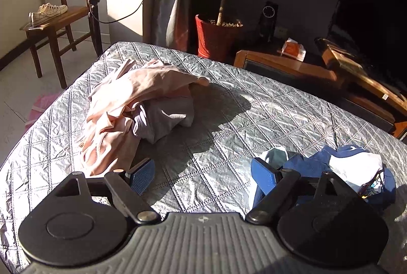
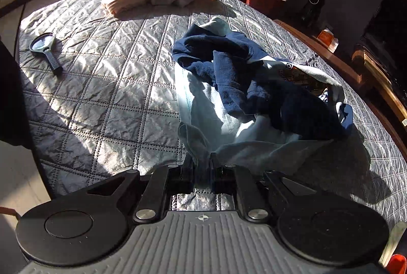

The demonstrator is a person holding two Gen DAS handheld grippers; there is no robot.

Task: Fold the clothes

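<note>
Folding barely begun: the blue and white garment lies crumpled on the quilted desk, its near edge pinched by the right tongs, left tongs wide & empty, pink pile untouched.

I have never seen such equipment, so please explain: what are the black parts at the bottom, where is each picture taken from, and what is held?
No robot: a person holds a two-finger gripper in each hand, with a camera on each looking along the fingers. In the left camera's picture, the left gripper hangs open over a quilt, holding nothing. In the right camera's picture, the right gripper is shut on an edge of the blue garment. A pink and grey pile and a magnifier also lie on the quilt.
</note>
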